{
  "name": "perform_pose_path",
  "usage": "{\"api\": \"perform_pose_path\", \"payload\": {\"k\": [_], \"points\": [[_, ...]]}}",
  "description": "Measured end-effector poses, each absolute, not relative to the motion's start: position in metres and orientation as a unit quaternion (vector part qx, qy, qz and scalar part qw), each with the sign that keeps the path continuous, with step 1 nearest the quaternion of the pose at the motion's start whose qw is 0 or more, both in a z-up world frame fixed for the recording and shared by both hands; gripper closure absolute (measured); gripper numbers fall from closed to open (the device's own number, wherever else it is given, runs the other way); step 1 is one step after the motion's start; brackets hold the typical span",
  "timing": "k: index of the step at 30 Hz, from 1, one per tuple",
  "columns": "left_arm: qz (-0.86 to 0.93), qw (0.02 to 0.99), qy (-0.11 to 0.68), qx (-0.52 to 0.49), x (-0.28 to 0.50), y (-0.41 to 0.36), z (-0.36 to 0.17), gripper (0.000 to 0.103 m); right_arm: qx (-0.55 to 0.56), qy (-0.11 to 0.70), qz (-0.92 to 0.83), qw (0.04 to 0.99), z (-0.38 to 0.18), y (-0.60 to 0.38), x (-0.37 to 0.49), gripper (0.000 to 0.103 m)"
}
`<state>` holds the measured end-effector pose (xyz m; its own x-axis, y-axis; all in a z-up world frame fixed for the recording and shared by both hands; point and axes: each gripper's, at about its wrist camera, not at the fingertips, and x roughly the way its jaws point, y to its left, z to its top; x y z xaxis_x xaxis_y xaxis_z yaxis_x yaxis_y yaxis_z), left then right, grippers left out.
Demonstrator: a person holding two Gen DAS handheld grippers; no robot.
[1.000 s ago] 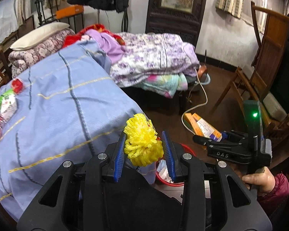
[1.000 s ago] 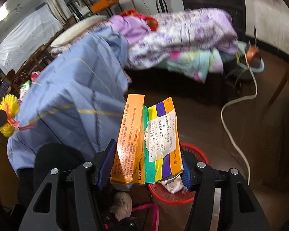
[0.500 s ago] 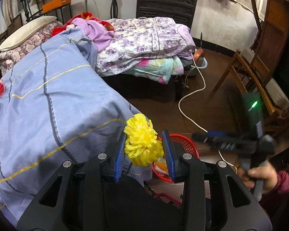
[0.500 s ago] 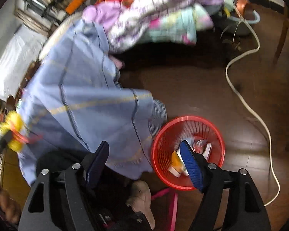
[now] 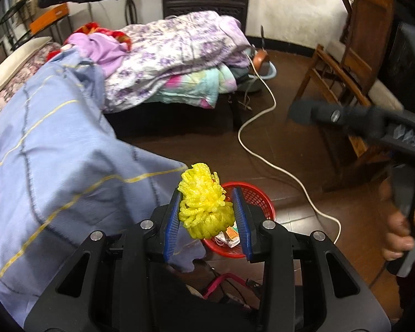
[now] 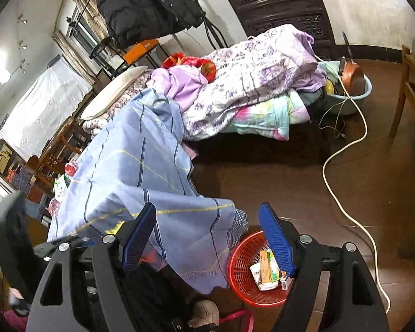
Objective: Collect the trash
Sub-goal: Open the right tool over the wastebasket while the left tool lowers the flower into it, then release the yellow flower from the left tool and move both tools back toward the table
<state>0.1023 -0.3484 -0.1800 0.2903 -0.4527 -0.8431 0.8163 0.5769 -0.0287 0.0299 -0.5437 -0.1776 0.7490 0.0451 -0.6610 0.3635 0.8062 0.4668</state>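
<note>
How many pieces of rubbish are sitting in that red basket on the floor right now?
About 3 show in the red basket: an orange and green carton, a white crumpled piece left of it, and a small white item by the right rim. The gripper finger hides part; more may lie beneath.

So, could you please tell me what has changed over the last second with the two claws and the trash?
The right claw let go of the orange carton, which now lies in the red basket; its jaws have just been opening, with nothing between them. The left claw carried the yellow mesh bundle over toward the basket. Unchanged: the bundle stays gripped, and the blue cloth lies as before.
</note>
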Motion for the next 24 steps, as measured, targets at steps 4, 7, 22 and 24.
{"api": "perform_pose_path", "payload": {"k": [4,7,22,24], "points": [[-0.413,0.761,0.441,0.237,0.100,-0.376,-0.206,0.065,0.304,0.333,-0.101,0.887,-0.172,-0.553,0.022,0.027],[-0.411,0.749,0.452,0.257,0.101,-0.394,-0.227,0.065,0.310,0.328,-0.107,0.886,-0.169,-0.558,0.018,0.027],[-0.418,0.705,0.480,0.313,0.084,-0.437,-0.295,0.065,0.315,0.316,-0.131,0.885,-0.171,-0.569,0.011,0.027],[-0.419,0.704,0.481,0.313,0.084,-0.437,-0.297,0.064,0.317,0.318,-0.132,0.884,-0.173,-0.570,0.011,0.027]]}}
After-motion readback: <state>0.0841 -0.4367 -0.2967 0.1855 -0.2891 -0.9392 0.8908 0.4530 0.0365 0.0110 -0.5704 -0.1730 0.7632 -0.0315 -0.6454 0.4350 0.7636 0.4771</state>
